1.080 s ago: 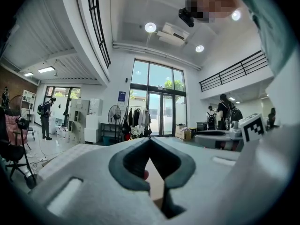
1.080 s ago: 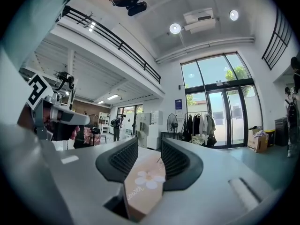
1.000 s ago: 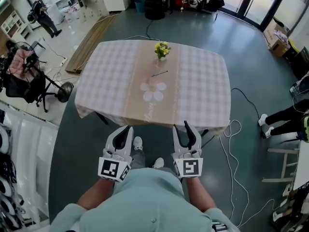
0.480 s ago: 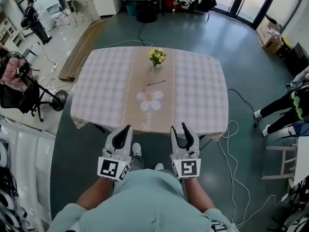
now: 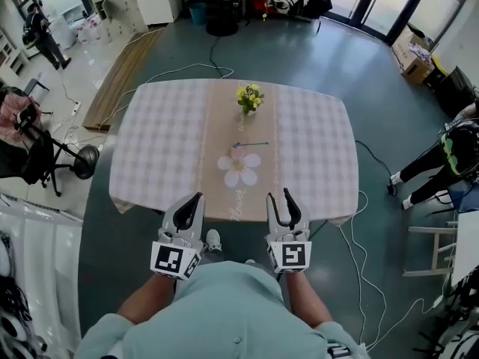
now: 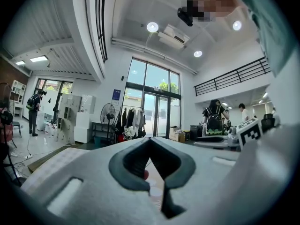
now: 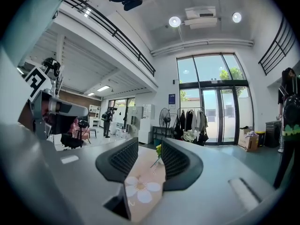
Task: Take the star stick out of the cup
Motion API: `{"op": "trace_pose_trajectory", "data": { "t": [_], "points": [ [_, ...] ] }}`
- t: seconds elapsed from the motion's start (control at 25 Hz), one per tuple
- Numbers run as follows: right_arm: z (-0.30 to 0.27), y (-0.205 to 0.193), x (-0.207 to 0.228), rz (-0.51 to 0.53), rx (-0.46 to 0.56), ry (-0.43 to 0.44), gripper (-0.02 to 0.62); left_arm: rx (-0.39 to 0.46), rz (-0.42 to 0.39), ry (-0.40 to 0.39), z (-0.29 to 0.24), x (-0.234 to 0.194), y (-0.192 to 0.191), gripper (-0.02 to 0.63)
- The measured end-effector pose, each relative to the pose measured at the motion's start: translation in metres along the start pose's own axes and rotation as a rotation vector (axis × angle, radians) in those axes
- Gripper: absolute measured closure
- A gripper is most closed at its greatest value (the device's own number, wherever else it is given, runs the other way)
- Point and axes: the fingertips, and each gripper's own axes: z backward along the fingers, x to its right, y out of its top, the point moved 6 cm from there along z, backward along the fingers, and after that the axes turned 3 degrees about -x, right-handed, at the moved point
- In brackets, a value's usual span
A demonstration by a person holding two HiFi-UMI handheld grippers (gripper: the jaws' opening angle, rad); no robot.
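Both grippers hover at the near edge of the worktop (image 5: 161, 137) — the left gripper (image 5: 196, 199) has its jaws pinched together on nothing, the right gripper (image 5: 280, 197) has its jaws parted and empty. The star stick (image 5: 250, 144) lies flat on the runner (image 5: 223, 118), between the cup (image 5: 249, 110) of yellow flowers (image 5: 250, 93) and the printed daisy (image 5: 241, 167) — well apart from both grippers.

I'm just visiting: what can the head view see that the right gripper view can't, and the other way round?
Only the head view: the whole checked table from above, the person's body, and floor cables. Only the right gripper view: ceiling lights, tall glass doors and a standing fan. Both: the yellow flowers, the flower print, and the thin stick lying between them.
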Motion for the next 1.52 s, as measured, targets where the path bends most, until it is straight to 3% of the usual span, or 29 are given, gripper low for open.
{"op": "trace_pose_trajectory", "data": {
  "t": [0.52,0.8,1.04,1.52],
  "points": [
    [-0.068,-0.004,-0.025,0.001,-0.084,-0.085,0.463,-0.018,0.047,-0.076,-0.029,-0.078,0.001,0.601],
    [-0.082,-0.016,-0.02,0.012,-0.113,-0.092,0.465,-0.017,0.052,-0.08,-0.041,-0.086,0.002,0.602],
    [-0.102,-0.032,-0.004,0.021,-0.147,-0.062,0.466,-0.003,0.041,-0.036,-0.043,-0.081,0.013,0.602],
    [-0.136,-0.099,0.016,-0.164,-0.268,-0.067,0.471,-0.013,0.014,0.026,-0.045,-0.084,0.018,0.602]
  ]
}}
